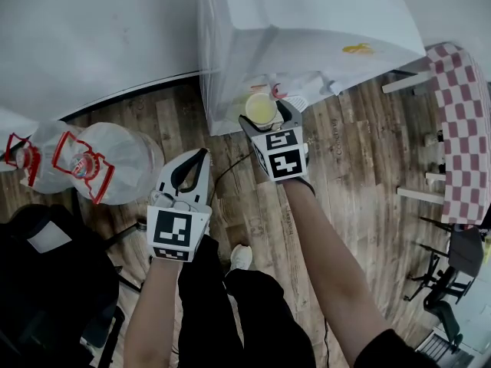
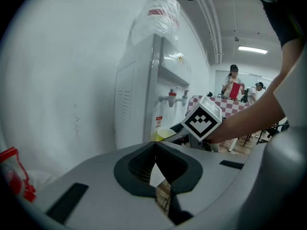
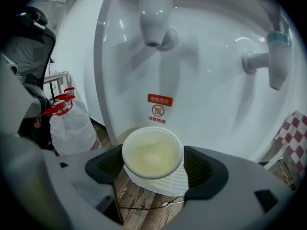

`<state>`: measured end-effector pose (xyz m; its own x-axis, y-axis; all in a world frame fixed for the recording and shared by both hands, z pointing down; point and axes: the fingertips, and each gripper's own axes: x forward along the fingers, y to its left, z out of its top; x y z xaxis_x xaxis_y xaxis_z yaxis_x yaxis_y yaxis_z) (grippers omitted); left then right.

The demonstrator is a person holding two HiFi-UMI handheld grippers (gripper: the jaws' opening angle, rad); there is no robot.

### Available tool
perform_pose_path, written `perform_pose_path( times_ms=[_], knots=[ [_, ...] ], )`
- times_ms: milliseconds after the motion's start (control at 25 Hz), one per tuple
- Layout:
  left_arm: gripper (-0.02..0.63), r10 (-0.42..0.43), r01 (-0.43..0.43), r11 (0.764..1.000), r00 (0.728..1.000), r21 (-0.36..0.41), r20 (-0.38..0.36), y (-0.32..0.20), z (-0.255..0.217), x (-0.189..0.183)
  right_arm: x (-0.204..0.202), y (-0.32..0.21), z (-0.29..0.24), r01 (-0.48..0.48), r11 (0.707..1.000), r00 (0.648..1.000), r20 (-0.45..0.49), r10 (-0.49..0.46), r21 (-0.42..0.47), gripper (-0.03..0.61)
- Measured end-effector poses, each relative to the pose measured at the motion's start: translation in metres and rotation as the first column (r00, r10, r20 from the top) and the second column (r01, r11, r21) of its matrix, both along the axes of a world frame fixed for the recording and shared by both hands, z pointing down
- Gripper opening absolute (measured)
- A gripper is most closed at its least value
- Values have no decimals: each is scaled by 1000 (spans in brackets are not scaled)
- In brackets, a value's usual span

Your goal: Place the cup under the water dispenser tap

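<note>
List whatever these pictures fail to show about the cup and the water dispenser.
- Cup base: right gripper view, hidden by its own rim and the right gripper's jaws; whether it rests on the drip tray can't be told.
- Red tap and blue tap: head view, hidden beneath the dispenser top.
- Warning label print: right gripper view, too small.
- Cup wall: left gripper view, mostly behind the left gripper body.

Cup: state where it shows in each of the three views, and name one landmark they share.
Head view: cup upper centre, in the right gripper's jaws, against the dispenser's front.
Left gripper view: small, just below centre, under the red tap.
Right gripper view: lower centre, between the jaws, below the red tap.
Shared landmark: the dispenser, in all three.
</note>
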<state>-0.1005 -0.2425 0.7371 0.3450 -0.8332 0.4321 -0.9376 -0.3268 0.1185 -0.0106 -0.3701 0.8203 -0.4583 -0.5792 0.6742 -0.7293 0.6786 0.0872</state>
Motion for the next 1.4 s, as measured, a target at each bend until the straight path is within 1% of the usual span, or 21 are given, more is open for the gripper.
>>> perform_pose_path(
  times_ms=[400, 600, 840, 960, 1000, 1040, 1080, 1120, 1200, 1280, 1360, 1400],
  knots=[
    [14, 8, -8, 1000, 1000, -13, 9, 3, -7, 0, 13, 12, -1, -18, 1000, 1000, -8, 18, -25, 380],
    [14, 5, -5, 1000, 1000, -30, 18, 15, -24, 5, 33, 41, -11, -38, 997, 999, -1, 38, -66, 380],
    [14, -5, 5, 999, 1000, -43, 16, 36, -57, 18, 51, 80, -40, -50, 993, 999, 15, 52, -103, 379],
    [14, -4, 4, 999, 1000, -47, 18, 50, -77, 28, 59, 102, -58, -48, 990, 997, 51, 55, -134, 377],
    [14, -2, 3, 999, 1000, -47, 21, 54, -84, 32, 62, 108, -64, -48, 989, 996, 62, 57, -140, 367],
    [14, 0, 1, 999, 1000, -47, 24, 58, -92, 35, 65, 114, -72, -50, 989, 996, 68, 59, -139, 313],
    [14, 1, 0, 999, 1000, -46, 27, 62, -100, 38, 68, 120, -79, -49, 990, 996, 69, 59, -136, 214],
    [14, 1, 0, 999, 1000, -46, 29, 66, -108, 42, 71, 127, -87, -45, 990, 996, 71, 55, -136, 174],
    [14, 0, 1, 999, 1000, -47, 31, 77, -124, 48, 78, 142, -103, -33, 990, 996, 78, 44, -137, 154],
    [14, -5, 6, 999, 999, -46, 33, 89, -140, 52, 86, 157, -121, -32, 991, 994, 97, 45, -130, 93],
    [14, -11, 13, 999, 999, -45, 33, 102, -158, 56, 94, 172, -143, -50, 990, 987, 146, 70, -135, 44],
    [14, -15, 16, 999, 999, -47, 33, 110, -168, 58, 99, 180, -155, -59, 988, 981, 175, 84, -142, 34]
  ],
)
